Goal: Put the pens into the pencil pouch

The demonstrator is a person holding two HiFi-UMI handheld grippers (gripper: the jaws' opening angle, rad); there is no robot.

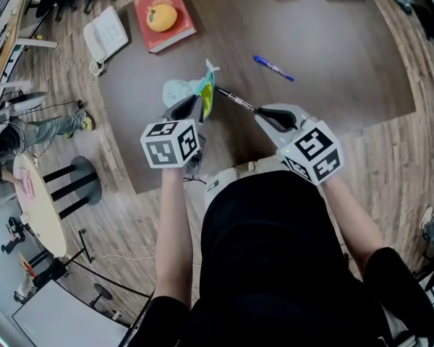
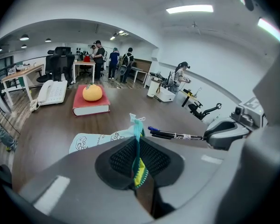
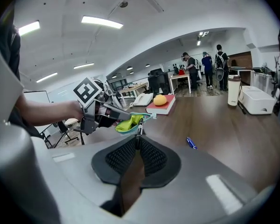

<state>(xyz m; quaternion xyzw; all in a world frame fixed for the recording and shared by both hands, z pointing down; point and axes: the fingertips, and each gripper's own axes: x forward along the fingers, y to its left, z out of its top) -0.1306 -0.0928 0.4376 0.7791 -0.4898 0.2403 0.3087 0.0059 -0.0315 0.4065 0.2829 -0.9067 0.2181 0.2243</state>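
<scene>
Where the two hand-held grippers meet above the dark brown table point(image 1: 333, 56), the following items are recorded.

Left hand-held gripper point(image 2: 139, 160): its jaws are clamped together on the teal zipper edge of the pencil pouch point(image 1: 179, 90). The pouch is pale blue with printed figures. Its mouth is held open towards the other gripper, and a yellow-green lining is shown.

Right hand-held gripper point(image 3: 137, 146): its jaws are closed on one end of a black pen point(image 1: 235, 100). The pen is pointed at the pouch and its far end is brought up to the open mouth. Whether the tip is past the rim cannot be told.

Blue pen point(image 1: 273, 68): it is laid flat on the table, well apart from the pouch and from both grippers, on the right gripper's side.

Red book point(image 1: 175, 35): it is placed at the far left of the table, with an orange fruit point(image 1: 161, 16) resting on its cover.

White telephone point(image 1: 106, 36): it is set just beside the book, at the table's left edge.
</scene>
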